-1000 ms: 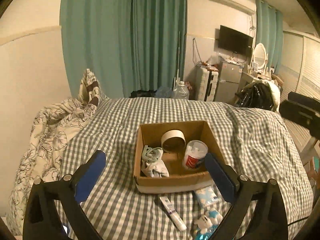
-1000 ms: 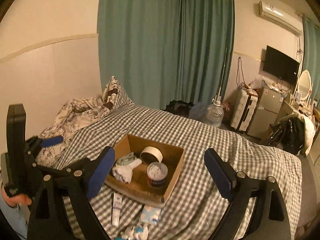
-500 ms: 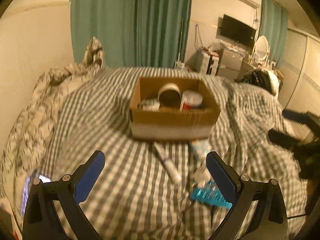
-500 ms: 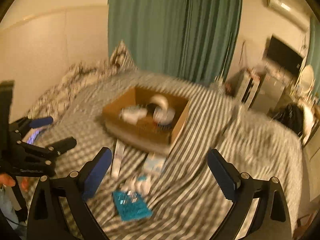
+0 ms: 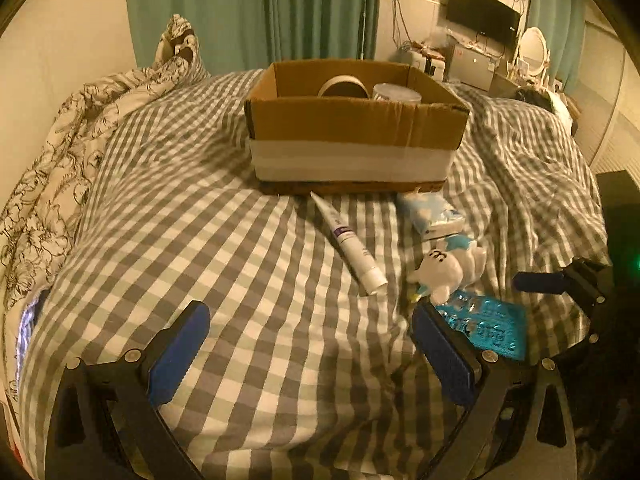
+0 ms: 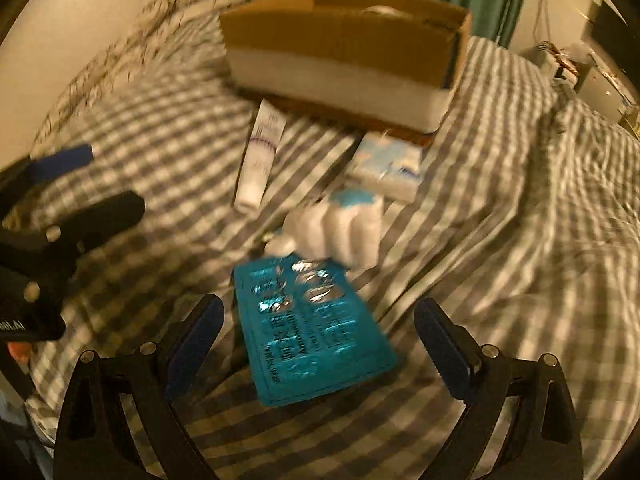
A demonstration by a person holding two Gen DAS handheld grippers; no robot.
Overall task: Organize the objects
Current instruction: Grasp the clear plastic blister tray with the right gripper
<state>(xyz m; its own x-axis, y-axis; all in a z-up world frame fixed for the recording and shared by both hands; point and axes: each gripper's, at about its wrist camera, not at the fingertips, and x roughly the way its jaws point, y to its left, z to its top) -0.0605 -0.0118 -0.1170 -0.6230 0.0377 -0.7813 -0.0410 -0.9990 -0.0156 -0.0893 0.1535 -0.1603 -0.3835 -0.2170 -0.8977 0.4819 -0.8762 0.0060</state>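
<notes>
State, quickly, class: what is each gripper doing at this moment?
Left gripper: open, holding nothing, above the checked bedcover.
Right gripper: open, holding nothing, its fingers either side of the blue blister pack.

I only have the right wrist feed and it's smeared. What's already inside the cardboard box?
Observer: The left wrist view shows a tape roll and a clear-lidded tub above the near wall of the cardboard box.
Operator: Is the left gripper carrying anything?
Observer: No, the left gripper is open over bare checked bedspread.
Operator: What's the white blob beside the blister pack?
Observer: A plush toy with a small face, lying against the far edge of the blister pack.
</notes>
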